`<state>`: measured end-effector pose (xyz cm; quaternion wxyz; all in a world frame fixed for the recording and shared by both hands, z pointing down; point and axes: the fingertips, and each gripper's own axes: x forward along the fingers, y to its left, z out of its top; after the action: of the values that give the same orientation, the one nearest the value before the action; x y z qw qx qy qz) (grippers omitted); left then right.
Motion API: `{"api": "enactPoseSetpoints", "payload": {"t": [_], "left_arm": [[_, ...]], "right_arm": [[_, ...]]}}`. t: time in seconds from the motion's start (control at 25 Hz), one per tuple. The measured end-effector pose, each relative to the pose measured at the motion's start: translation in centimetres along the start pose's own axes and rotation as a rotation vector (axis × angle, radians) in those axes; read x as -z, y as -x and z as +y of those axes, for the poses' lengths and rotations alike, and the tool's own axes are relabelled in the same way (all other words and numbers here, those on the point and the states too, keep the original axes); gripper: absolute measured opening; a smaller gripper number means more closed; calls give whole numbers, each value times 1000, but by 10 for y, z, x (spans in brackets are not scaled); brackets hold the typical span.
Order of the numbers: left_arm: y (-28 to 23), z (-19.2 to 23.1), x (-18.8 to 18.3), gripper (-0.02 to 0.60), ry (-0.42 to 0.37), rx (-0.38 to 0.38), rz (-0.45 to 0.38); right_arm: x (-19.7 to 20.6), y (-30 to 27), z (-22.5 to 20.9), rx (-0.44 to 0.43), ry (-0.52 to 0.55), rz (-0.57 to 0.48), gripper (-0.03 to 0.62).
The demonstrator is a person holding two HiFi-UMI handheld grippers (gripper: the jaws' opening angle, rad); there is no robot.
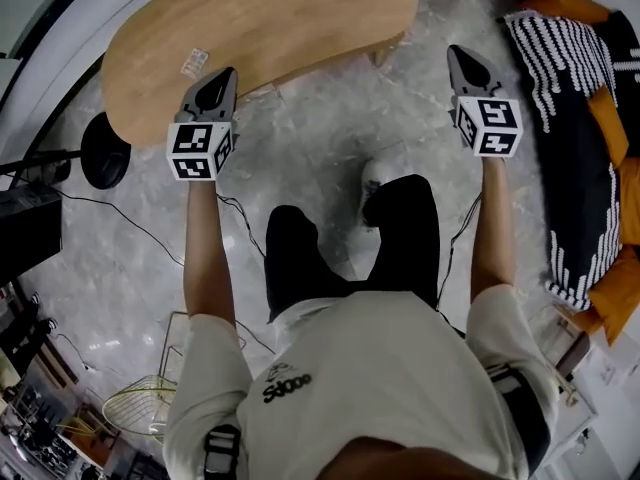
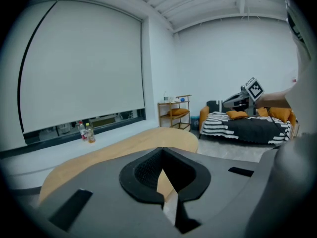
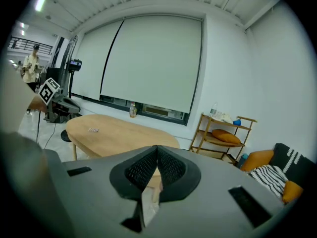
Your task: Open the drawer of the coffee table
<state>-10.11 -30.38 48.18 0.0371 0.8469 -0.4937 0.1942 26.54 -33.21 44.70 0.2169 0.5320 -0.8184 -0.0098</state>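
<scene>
A light wooden oval coffee table (image 1: 270, 18) stands ahead of me on the marble floor; its drawer is not visible in any view. My left gripper (image 1: 218, 80) hovers over the table's near edge, its jaws shut with nothing between them. My right gripper (image 1: 463, 60) hangs to the right of the table above the floor, shut and empty too. In the left gripper view the tabletop (image 2: 114, 152) stretches beyond the closed left gripper (image 2: 162, 155). In the right gripper view the table (image 3: 114, 133) lies past the closed right gripper (image 3: 157, 155).
A small card (image 1: 193, 63) lies on the tabletop. A sofa with striped and orange cushions (image 1: 575, 118) lines the right. A black round stool (image 1: 104, 150) and cables sit at the left. A wooden shelf (image 3: 223, 138) stands by the wall, bottles (image 2: 86, 131) on the window sill.
</scene>
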Motion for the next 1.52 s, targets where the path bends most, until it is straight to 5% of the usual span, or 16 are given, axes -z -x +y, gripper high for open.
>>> {"api": "enactPoseSetpoints", "payload": {"t": [0.44,0.76,1.28,1.52], "left_arm": [[-34,-21,137,15,-87,-8,-39],[-31,-31,190,15,-75,-20,-102],[-3,-42,220,17,-69,12,-35],[-22,-39,209,17,-68,-88,-96]], "right_arm": [[115,-26,20,82,8,-69,5],[161,-23,55,55,-9,-132,5],[194,14,95,-75,23,-97,5],[195,-23,54,-71,33,-145,5]]}}
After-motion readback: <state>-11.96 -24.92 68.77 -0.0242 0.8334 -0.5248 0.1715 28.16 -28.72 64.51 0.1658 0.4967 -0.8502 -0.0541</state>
